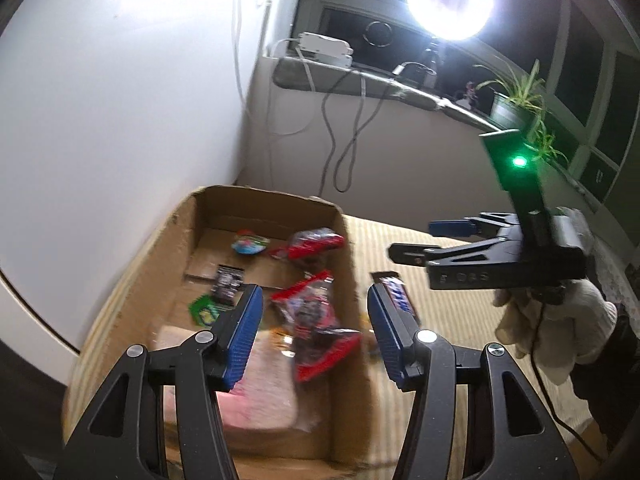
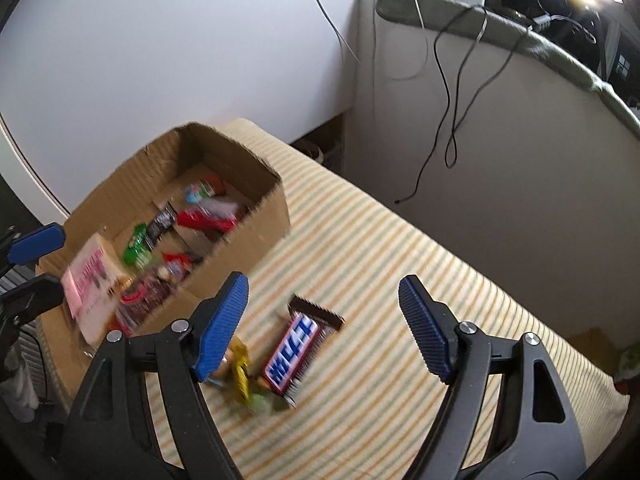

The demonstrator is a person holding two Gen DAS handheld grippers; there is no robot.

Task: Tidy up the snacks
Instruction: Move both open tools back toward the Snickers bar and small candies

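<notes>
An open cardboard box [image 1: 350,240] on a striped cloth holds several snacks: red packets [image 1: 316,332], a green packet [image 1: 204,310], a dark packet [image 1: 229,282] and a pink pack [image 1: 260,400]. My left gripper [image 1: 314,296] hangs open over the box, its pads clear of the red packet below. A Snickers bar [image 2: 298,350] lies on the cloth right of the box [image 2: 256,236], beside yellow-wrapped candies [image 2: 240,372]. My right gripper [image 2: 323,282] stands open above the bar, touching nothing. A gloved hand [image 1: 560,320] holds the right gripper [image 1: 414,239].
The striped cloth [image 2: 400,240] runs to the right of the box. A white wall stands behind the box. Cables [image 2: 452,80] hang from a window sill [image 1: 360,80] with a ring lamp [image 1: 448,0] and a potted plant [image 1: 516,100].
</notes>
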